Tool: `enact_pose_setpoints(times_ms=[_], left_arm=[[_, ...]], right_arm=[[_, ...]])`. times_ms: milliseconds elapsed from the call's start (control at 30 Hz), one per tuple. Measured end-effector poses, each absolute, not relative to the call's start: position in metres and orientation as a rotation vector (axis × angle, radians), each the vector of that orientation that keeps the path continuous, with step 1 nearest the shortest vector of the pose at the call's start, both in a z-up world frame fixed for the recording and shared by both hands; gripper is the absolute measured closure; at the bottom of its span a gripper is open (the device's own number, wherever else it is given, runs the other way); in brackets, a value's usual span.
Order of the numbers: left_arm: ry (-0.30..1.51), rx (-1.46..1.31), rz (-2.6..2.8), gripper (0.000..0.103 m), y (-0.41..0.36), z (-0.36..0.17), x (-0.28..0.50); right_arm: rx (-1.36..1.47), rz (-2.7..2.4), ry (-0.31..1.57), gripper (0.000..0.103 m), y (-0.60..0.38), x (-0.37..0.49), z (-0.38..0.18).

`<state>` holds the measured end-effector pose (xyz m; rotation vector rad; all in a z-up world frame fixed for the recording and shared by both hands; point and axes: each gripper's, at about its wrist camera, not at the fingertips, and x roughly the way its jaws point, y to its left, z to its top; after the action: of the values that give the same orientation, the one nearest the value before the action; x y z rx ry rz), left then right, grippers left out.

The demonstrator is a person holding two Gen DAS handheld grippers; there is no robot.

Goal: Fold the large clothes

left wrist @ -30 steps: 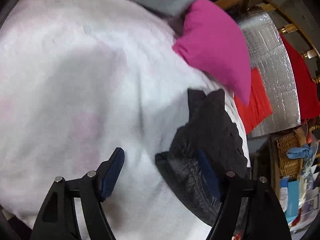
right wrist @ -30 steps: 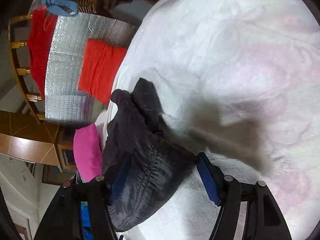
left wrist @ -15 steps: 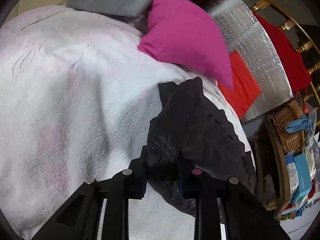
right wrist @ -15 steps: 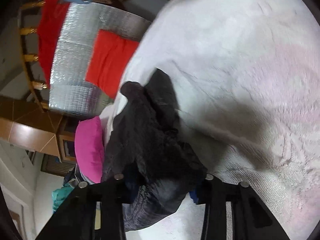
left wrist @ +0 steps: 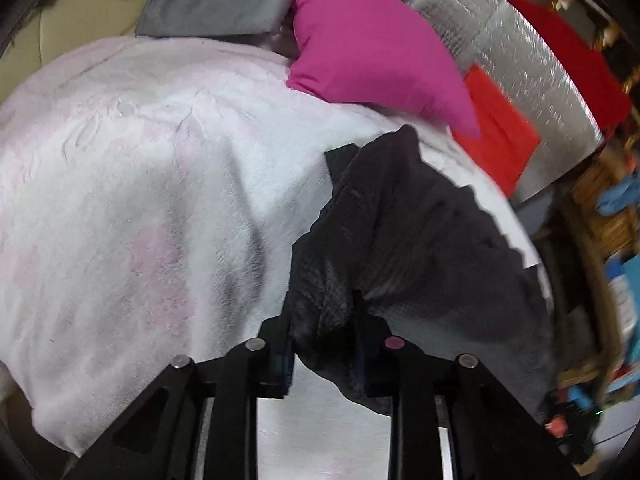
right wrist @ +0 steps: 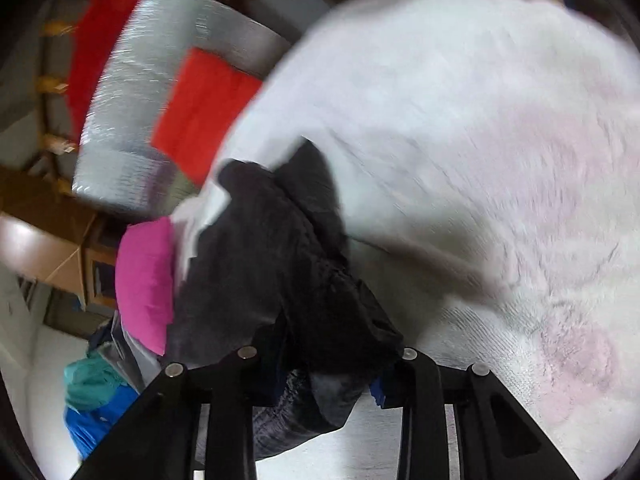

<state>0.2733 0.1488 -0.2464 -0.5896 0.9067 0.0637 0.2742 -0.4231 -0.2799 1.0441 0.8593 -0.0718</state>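
A dark grey garment (left wrist: 420,240) lies bunched at the right edge of a white and pink fluffy blanket (left wrist: 140,200). My left gripper (left wrist: 322,336) is shut on a fold of the garment at its near edge. In the right wrist view the same garment (right wrist: 280,260) hangs over the blanket's (right wrist: 480,140) left edge. My right gripper (right wrist: 332,364) is shut on another bunch of the garment. The fingertips of both grippers are hidden in the cloth.
A magenta pillow (left wrist: 372,52) and a grey cloth (left wrist: 224,4) lie at the blanket's far side. A silver foil mat (left wrist: 520,64) with red cloths (left wrist: 496,128) lies beyond the edge. A wicker basket (left wrist: 612,216) stands at right. Blue and teal clothes (right wrist: 96,400) lie below.
Both grippers were open around the garment one second ago and have closed on it. Both have lifted and pulled the garment a little; the views are now blurred by motion.
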Motion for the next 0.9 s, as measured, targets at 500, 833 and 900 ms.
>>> enact_pose_setpoints(times_ms=[500,833,900], left_arm=[[0.747,-0.129,0.284,0.059,0.113,-0.209,0.263],[0.689,-0.107,0.362,0.059,0.123,-0.199,0.256],[0.686,-0.102,0.36,0.059,0.12,-0.198,0.256]], right_arm=[[0.971,-0.175,0.78,0.041,-0.433,0.263,-0.25],[0.648,-0.198,0.561,0.042,-0.397,0.253,-0.193],[0.59,-0.122,0.539,0.042,-0.38,0.255,-0.185]])
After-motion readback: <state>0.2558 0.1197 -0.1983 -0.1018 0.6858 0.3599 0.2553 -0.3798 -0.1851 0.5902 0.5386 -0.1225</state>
